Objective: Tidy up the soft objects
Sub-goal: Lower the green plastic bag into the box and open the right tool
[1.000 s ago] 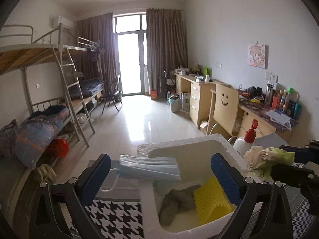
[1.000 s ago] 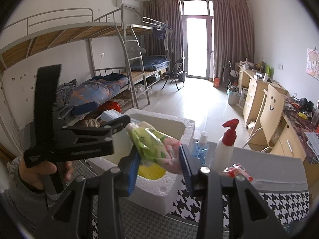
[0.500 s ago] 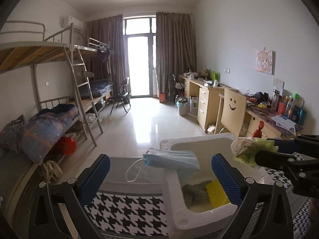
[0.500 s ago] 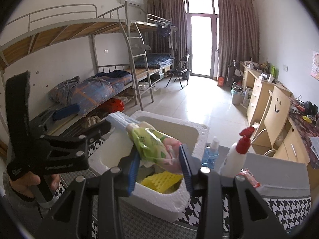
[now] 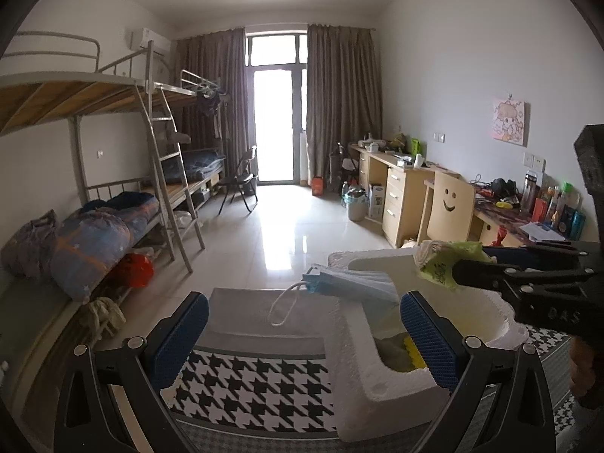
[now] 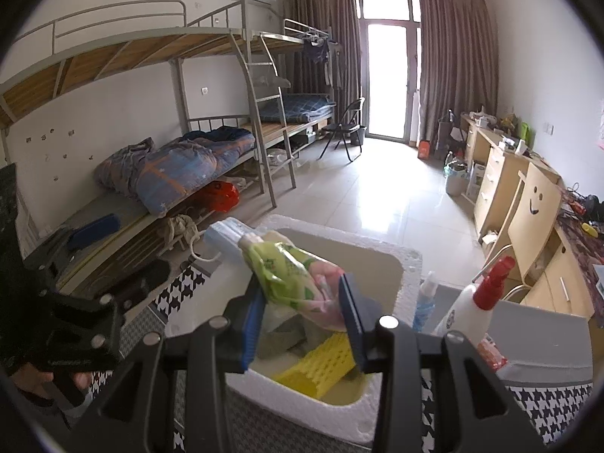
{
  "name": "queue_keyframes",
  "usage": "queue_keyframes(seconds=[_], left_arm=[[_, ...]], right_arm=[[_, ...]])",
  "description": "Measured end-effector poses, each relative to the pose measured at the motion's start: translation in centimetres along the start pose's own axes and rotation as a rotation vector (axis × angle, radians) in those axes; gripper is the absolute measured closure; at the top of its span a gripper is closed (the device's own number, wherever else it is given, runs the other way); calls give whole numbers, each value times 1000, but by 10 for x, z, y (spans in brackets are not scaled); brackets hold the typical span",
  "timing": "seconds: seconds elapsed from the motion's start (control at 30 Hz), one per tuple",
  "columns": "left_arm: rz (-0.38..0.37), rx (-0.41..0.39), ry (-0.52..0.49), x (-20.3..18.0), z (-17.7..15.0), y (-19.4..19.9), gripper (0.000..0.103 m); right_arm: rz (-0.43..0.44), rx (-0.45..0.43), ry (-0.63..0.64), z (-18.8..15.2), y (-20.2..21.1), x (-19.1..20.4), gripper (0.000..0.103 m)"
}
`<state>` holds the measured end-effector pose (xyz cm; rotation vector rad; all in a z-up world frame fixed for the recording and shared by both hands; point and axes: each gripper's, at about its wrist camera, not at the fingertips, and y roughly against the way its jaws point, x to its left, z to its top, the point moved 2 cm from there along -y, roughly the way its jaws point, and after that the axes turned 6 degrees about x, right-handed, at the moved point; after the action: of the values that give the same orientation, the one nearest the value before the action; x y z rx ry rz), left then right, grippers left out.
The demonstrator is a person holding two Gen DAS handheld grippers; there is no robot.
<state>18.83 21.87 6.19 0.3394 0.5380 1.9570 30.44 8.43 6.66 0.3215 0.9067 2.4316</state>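
My right gripper [image 6: 302,302] is shut on a green and pink tissue pack [image 6: 294,279] and holds it over the white foam box [image 6: 409,271]. Inside the box lie a yellow sponge [image 6: 321,368] and a grey cloth [image 6: 287,336]. A blue face mask [image 5: 351,283] rests on the box's far left rim, one ear loop hanging outside. My left gripper [image 5: 302,336] stands wide open over the houndstooth cloth [image 5: 256,389], left of the box [image 5: 358,362], with nothing between its pads. The left wrist view shows the tissue pack [image 5: 441,264] at the right.
A red-capped spray bottle [image 6: 472,309], a small blue bottle [image 6: 424,298] and a red packet [image 6: 490,355] stand right of the box. Behind are bunk beds [image 6: 188,166], desks [image 6: 502,173] and a smiley-face chair [image 6: 532,204] across tiled floor.
My left gripper has drawn away to the left, so the box and mask slid right in its view. My right gripper carried the tissue pack further over the box.
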Motion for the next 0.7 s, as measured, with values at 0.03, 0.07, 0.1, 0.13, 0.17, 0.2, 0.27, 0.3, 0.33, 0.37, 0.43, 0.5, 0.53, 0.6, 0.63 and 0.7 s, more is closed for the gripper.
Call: queue_keyframes(seconds=[0.03, 0.07, 0.1, 0.13, 0.17, 0.2, 0.27, 0.3, 0.33, 0.37, 0.43, 0.5, 0.53, 0.6, 0.63, 0.7], left_arm=[[2, -2, 5, 2, -1, 1, 1], [6, -4, 10, 5, -2, 3, 1], [13, -4, 14, 8, -3, 4, 1], [16, -3, 14, 9, -5, 5, 1], [19, -2, 15, 12, -5, 5, 1], [24, -4, 16, 14, -6, 6, 1], [29, -4, 16, 16, -7, 8, 1], [28, -5, 15, 17, -7, 8, 1], [28, -4, 16, 17, -7, 8, 1], [28, -4, 17, 17, -7, 8, 1], [30, -5, 17, 18, -7, 8, 1], [31, -6, 20, 19, -7, 9, 1], [31, -7, 22, 21, -7, 9, 1], [33, -6, 24, 22, -7, 9, 1], [33, -4, 24, 22, -8, 9, 1], [36, 1, 22, 22, -8, 7, 1]], right_arm=[[0, 1, -3, 1, -1, -1, 59], [1, 3, -6, 1, -3, -1, 59], [1, 4, -8, 2, -5, -2, 59], [1, 5, -10, 3, -6, -3, 59], [3, 7, -8, 4, -7, -2, 59], [6, 9, -6, 5, -9, -2, 59], [5, 11, -2, 5, -11, -1, 59], [6, 12, -4, 5, -12, -1, 59], [9, 13, -5, 6, -14, -1, 59], [12, 15, -4, 6, -15, 0, 59], [12, 17, -5, 6, -18, 1, 59], [14, 20, -8, 7, -20, 0, 59], [13, 21, -9, 8, -21, 0, 59], [12, 31, -6, 9, -25, 0, 54], [7, 43, -5, 9, -27, 1, 48], [-22, 52, -14, 9, -30, 0, 23]])
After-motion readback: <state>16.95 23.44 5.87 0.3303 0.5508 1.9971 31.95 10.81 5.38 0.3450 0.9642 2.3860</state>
